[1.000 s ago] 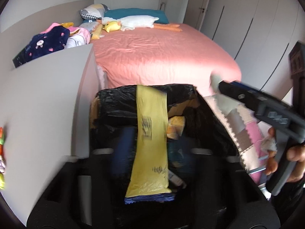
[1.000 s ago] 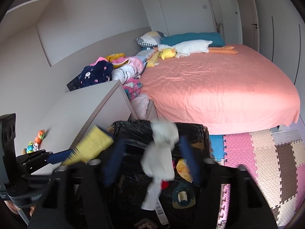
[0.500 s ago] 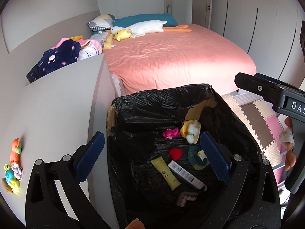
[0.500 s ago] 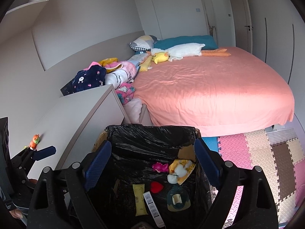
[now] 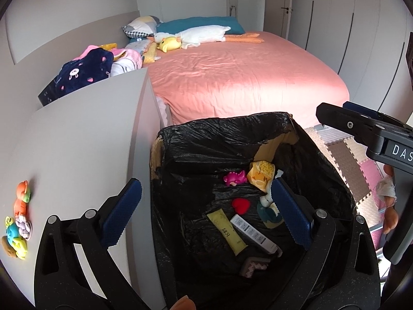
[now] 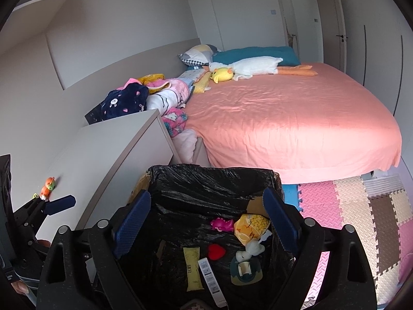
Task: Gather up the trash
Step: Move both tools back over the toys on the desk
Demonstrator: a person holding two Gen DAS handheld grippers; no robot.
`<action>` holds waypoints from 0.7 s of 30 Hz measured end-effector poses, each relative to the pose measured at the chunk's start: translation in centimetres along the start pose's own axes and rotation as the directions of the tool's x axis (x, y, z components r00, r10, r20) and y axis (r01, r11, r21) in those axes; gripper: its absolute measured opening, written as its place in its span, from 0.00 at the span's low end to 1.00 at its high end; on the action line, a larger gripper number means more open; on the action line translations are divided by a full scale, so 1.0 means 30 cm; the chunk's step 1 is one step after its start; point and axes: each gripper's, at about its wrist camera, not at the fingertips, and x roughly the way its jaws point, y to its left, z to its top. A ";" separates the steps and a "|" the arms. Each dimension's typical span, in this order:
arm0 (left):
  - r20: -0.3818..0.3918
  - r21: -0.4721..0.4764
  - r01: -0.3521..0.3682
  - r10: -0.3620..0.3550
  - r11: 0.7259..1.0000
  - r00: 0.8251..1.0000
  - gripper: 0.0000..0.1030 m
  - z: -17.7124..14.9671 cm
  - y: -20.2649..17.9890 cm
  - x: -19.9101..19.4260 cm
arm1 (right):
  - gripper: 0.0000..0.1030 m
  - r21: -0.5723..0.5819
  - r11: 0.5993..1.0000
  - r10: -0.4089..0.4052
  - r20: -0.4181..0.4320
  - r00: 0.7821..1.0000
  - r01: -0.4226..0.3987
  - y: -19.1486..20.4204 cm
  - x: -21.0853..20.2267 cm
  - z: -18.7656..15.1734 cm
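A wide bed with a salmon-pink sheet [image 5: 240, 77] fills the back of the bedroom, a long white plush goose [image 5: 198, 35] and a small yellow plush duck [image 5: 169, 44] lying near its teal pillow [image 5: 198, 23]. Beside the bed stands a pale grey counter [image 5: 77, 142], with a cluster of small colourful toy figures [image 5: 16, 224] near its left edge. Pink, beige and brown foam floor mats [image 6: 361, 219] cover the floor on the right.

Just beside the counter sits the cardboard trash box lined with a black plastic bag [image 5: 219, 134], open at the top. The collected trash lies on its bottom: a crumpled yellow snack wrapper [image 5: 260, 174], a flat yellow sachet [image 5: 227, 228] touching a white printed strip [image 5: 251, 232], a teal cup-like piece [image 6: 244, 268] with a white crumpled tissue [image 6: 254, 248] against it, a pink rubber dinosaur toy [image 5: 235, 177] and a small red heart-shaped piece [image 5: 240, 204].

The left hand-held gripper [image 5: 206, 214] hangs above the box with its blue-padded jaws spread wide and nothing between them. The right hand-held gripper [image 6: 206, 222] hangs over the same opening, likewise spread apart and carrying nothing; from the left wrist camera it shows at the right edge as a black body over the box rim.
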 end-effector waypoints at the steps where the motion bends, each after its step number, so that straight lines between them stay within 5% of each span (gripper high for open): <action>1: -0.001 -0.004 -0.001 0.001 1.000 1.000 0.94 -0.001 0.008 -0.002 | 0.86 -0.002 1.000 0.001 0.000 1.000 -0.001 0.008 0.001 -0.001; 21: 0.024 -0.113 -0.055 0.058 0.992 0.998 0.94 -0.054 0.205 -0.078 | 0.86 -0.079 0.995 0.063 -0.022 0.998 -0.064 0.210 0.048 -0.007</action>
